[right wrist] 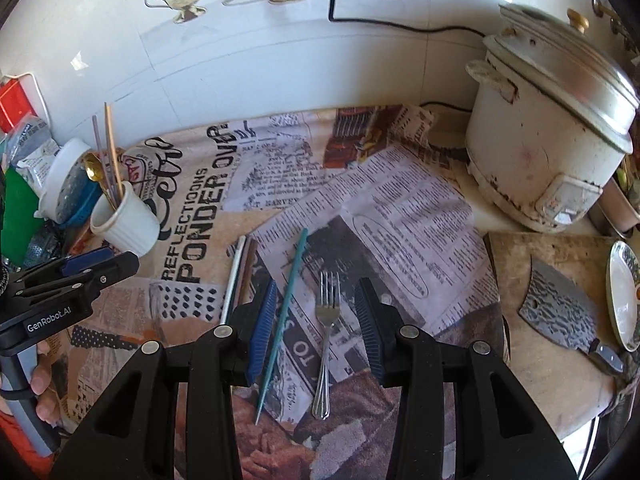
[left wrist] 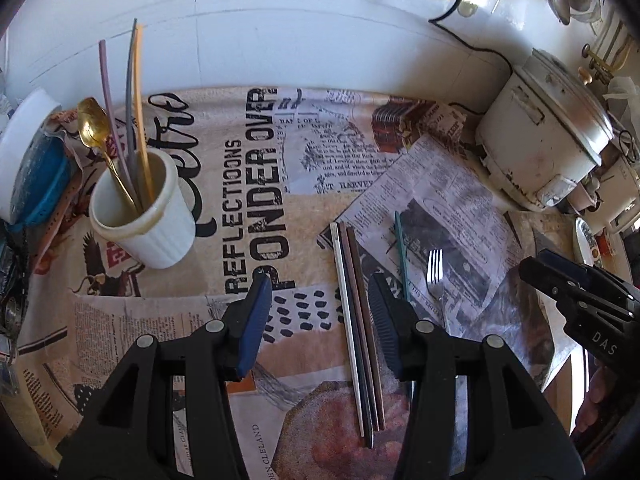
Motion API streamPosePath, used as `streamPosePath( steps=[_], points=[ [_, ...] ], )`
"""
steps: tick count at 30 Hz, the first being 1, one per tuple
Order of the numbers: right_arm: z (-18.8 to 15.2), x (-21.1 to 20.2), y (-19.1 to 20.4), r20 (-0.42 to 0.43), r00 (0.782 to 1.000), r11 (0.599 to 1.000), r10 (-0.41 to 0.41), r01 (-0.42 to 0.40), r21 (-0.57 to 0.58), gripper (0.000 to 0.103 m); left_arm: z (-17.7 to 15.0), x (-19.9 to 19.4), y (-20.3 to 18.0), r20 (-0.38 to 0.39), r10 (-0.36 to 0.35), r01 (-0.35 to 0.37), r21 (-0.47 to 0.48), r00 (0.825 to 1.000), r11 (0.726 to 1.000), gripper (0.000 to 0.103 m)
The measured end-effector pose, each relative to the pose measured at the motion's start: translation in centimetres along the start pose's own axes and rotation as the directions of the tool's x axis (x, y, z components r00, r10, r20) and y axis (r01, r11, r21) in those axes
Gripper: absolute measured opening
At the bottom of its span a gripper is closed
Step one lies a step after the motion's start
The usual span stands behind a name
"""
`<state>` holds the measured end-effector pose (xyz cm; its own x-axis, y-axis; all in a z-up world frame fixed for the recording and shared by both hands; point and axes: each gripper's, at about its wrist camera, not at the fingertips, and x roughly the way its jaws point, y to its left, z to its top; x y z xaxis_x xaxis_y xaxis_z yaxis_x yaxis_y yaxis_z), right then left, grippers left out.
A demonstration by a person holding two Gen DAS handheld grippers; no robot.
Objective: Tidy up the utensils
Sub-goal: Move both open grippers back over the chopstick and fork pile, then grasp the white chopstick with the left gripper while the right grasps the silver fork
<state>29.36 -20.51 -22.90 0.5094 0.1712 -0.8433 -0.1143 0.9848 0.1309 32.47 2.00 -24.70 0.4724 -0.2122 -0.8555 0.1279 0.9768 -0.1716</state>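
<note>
Utensils lie loose on the newsprint-patterned cloth [right wrist: 192, 264] over your counter: a bundle of chopsticks [left wrist: 358, 320] flat between the pads of your left claw [left wrist: 320, 320], which stands part open and grips nothing. Your right claw [right wrist: 316, 332] is part open too and empty, straddling a steel fork [right wrist: 326, 340] and a teal chopstick [right wrist: 282, 316], both flat on the cloth; the teal one sits just beside the left pad. Over at the left stands the white ribbed cup [left wrist: 146, 216], upright, holding a gold spoon [left wrist: 94, 126] and coloured chopsticks [left wrist: 132, 112]. A rice cooker [right wrist: 548, 140] sits at the right, a cleaver [right wrist: 560, 312] on the board near it.
</note>
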Motion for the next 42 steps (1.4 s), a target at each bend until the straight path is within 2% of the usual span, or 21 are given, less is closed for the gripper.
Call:
streamPosePath(
  steps=[7,15,22,32,35,42],
  points=[
    [-2.2,5.0,-1.4,-0.131,0.991,1.000,-0.008,0.011,0.029,0.037,-1.9,4.5,-0.7,-0.109,0.013,-0.011,0.011,0.994,1.000,0.049],
    [-1.8,9.4,-1.7,-0.208,0.978,0.998,0.027,-0.015,0.056,0.037,-2.6,6.9,-0.5,-0.163,0.033,-0.030,0.023,0.986,0.999,0.049],
    [-0.2,11.6,-1.0,-0.204,0.978,0.998,0.030,-0.017,0.065,0.037,-2.4,7.8,0.1,-0.175,0.041,-0.039,0.014,0.984,0.999,0.049],
    [0.6,12.4,-0.1,-0.186,0.983,1.000,0.002,0.004,0.031,0.037,-1.4,8.7,0.6,-0.183,0.039,-0.039,0.005,0.982,0.999,0.049],
    [0.7,12.6,0.1,-0.169,0.985,0.999,-0.028,0.032,0.022,0.022,-1.2,9.0,0.5,-0.184,0.036,-0.035,0.007,0.982,0.999,0.049],
    [1.1,12.8,-0.2,-0.171,0.985,0.999,0.010,-0.003,0.041,0.020,-0.9,9.7,-0.4,-0.192,0.029,-0.024,0.032,0.981,0.999,0.049]
  ],
)
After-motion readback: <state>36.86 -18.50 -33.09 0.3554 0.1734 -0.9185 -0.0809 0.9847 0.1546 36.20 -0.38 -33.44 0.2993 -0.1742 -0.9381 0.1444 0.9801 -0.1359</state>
